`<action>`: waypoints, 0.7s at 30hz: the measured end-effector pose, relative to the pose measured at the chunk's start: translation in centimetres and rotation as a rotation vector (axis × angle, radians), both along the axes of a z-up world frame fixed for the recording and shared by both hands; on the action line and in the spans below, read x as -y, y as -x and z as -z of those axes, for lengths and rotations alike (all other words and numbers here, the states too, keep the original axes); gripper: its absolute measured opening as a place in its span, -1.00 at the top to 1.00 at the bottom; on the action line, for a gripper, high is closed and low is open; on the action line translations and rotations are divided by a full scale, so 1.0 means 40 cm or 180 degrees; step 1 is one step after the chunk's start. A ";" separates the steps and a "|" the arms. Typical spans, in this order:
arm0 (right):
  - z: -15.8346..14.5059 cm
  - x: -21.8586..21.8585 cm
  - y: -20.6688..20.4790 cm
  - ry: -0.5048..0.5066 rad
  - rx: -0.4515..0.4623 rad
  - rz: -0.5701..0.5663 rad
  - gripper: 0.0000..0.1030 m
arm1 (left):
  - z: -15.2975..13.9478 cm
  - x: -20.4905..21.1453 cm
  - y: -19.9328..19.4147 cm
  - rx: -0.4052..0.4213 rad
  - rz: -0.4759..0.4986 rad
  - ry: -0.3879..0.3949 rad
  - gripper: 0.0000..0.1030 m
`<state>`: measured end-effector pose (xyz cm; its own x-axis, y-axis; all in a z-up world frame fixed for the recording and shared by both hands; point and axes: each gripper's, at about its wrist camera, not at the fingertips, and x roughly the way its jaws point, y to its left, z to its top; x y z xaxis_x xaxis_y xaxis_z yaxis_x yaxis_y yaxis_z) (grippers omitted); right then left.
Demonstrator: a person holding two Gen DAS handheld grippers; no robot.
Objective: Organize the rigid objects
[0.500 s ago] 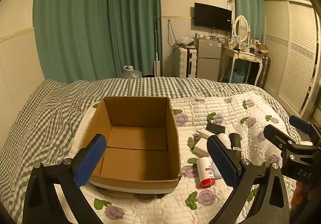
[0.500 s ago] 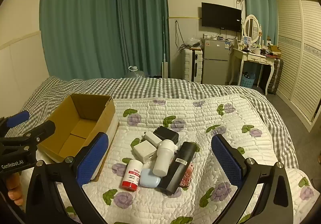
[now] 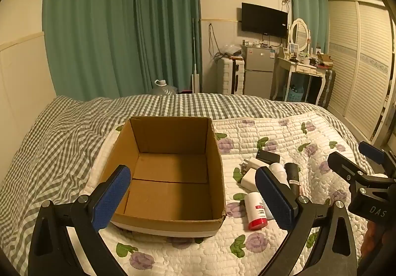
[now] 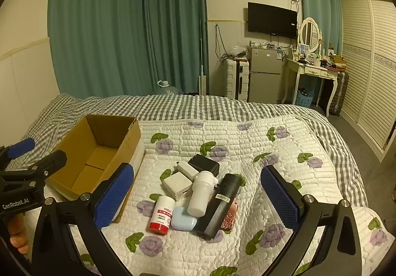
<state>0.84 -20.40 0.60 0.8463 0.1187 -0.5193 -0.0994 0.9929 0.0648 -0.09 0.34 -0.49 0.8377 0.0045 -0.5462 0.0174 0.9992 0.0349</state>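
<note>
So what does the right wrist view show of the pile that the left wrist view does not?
Only the right wrist view: the light blue case and the pink rose-print item under the black cylinder. Only the left wrist view: the whole bare floor of the cardboard box. Both views: the red-capped bottle, the white chargers, the black adapter, the flowered quilt, and open, empty grippers, left gripper and right gripper.

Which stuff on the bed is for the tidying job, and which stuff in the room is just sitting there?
For the job:
cardboard box
red-capped white bottle
white charger
black charger
white flask
black tube
light blue case

Just sitting there:
television
small fridge
water jug
dressing table
</note>
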 end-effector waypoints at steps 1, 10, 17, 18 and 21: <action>0.000 0.000 0.000 0.0000 -0.0003 0.0000 -1.00 | 0.001 -0.002 0.001 -0.0001 0.0001 -0.0001 -0.99; 0.001 -0.001 0.000 0.0004 -0.0006 0.0001 -1.00 | 0.002 -0.005 0.002 0.0000 -0.0004 -0.0006 -0.99; 0.002 -0.001 0.000 0.0007 -0.0008 0.0000 -1.00 | 0.001 -0.003 0.002 -0.0001 -0.0003 -0.0009 -0.99; 0.002 -0.001 0.000 0.0008 -0.0010 0.0000 -1.00 | 0.001 -0.004 0.003 0.0000 -0.0002 -0.0010 -0.99; 0.003 -0.001 0.000 0.0010 -0.0012 0.0001 -1.00 | 0.001 -0.004 0.002 -0.0003 -0.0003 -0.0012 -0.99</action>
